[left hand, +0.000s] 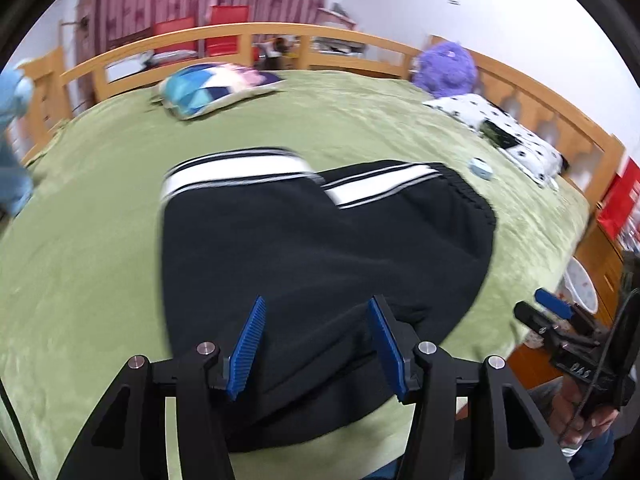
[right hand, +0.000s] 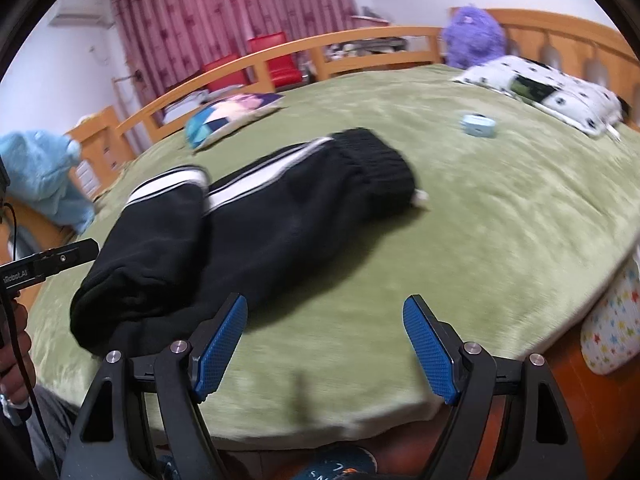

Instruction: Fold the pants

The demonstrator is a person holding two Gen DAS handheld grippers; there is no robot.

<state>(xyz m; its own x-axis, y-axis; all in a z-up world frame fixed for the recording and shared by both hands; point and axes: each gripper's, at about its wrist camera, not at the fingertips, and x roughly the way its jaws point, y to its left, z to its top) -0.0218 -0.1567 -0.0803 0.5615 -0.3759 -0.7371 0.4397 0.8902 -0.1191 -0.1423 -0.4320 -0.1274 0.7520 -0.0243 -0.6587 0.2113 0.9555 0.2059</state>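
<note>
Nearest the left wrist camera, the left hand-held gripper (left hand: 316, 340) hangs over the near edge of the pants (left hand: 320, 248), its blue pads (left hand: 248, 348) apart with the black cloth showing below and between them, and nothing pinched. The right hand-held gripper (right hand: 324, 344) stands with its pads wide apart above the bare green blanket (right hand: 480, 240), holding nothing, just to the right of the pants (right hand: 240, 232). A hand (left hand: 580, 408) grips its handle at the lower right of the left view. The pants lie folded over on the bed, near its front edge, black with white side stripes (left hand: 244, 168); the ribbed waistband (right hand: 380, 160) points toward the far side. Beyond them a small pale blue object (right hand: 479, 125) sits alone on the blanket. Farther back lie a patterned cushion (left hand: 216, 88) to the left and a white spotted pillow (right hand: 552, 92) to the right, with a purple plush toy (left hand: 444, 68) against the wooden bed rail (left hand: 248, 34). A pale blue plush (right hand: 44, 176) sits at the left end of the bed. Behind the rail stand red chairs (right hand: 272, 60) and pink curtains (right hand: 224, 12).
</note>
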